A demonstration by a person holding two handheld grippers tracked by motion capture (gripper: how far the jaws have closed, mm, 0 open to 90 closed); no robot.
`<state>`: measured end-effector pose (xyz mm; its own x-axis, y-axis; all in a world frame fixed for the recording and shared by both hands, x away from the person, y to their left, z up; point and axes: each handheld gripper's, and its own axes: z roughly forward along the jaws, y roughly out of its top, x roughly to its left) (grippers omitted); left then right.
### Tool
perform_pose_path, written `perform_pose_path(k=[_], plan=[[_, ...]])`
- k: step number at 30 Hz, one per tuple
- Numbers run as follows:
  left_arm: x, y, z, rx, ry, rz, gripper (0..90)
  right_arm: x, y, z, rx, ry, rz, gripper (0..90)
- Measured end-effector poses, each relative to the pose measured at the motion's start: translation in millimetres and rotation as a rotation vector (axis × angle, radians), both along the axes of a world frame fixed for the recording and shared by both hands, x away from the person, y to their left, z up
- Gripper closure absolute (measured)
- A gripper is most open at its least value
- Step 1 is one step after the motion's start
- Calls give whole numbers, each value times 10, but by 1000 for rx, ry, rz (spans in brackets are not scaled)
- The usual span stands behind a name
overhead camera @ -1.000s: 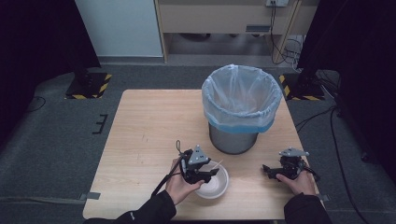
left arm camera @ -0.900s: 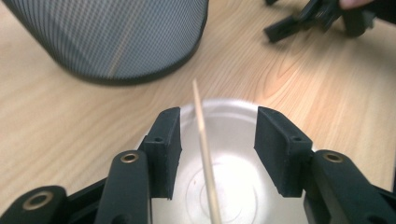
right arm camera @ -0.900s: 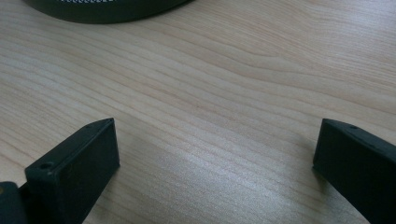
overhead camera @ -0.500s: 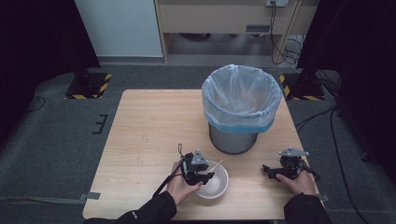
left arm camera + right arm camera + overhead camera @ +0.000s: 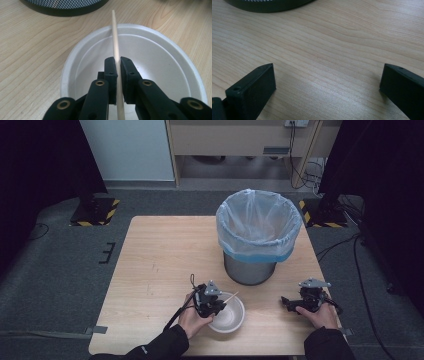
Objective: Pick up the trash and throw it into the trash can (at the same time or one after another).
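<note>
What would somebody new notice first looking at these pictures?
Likely the tall bin with its pale blue liner, standing toward the table's far right. Next, the left gripper at the near edge, shut on a thin wooden stick over a white bowl. The right gripper sits open over bare wood.

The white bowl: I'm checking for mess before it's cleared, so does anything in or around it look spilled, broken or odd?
Nothing spilled or broken. The white bowl looks clean and whole on the table; the wooden stick is clamped in the left gripper, slanting over the bowl's rim.
</note>
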<state>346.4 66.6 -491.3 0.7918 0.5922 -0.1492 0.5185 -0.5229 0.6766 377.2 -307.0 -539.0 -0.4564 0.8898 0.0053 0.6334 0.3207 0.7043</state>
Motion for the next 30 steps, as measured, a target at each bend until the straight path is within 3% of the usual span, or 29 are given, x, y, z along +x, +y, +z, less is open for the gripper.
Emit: perform_pose_path(k=[9, 17, 30], plan=[[-22, 68, 171, -50, -41, 12, 851, 0, 0, 0, 0, 0, 0, 5], [-45, 209, 447, -139, -102, 39, 851, 0, 0, 0, 0, 0, 0, 5], [-85, 452, 955, -291, -239, 85, 851, 0, 0, 0, 0, 0, 0, 5]])
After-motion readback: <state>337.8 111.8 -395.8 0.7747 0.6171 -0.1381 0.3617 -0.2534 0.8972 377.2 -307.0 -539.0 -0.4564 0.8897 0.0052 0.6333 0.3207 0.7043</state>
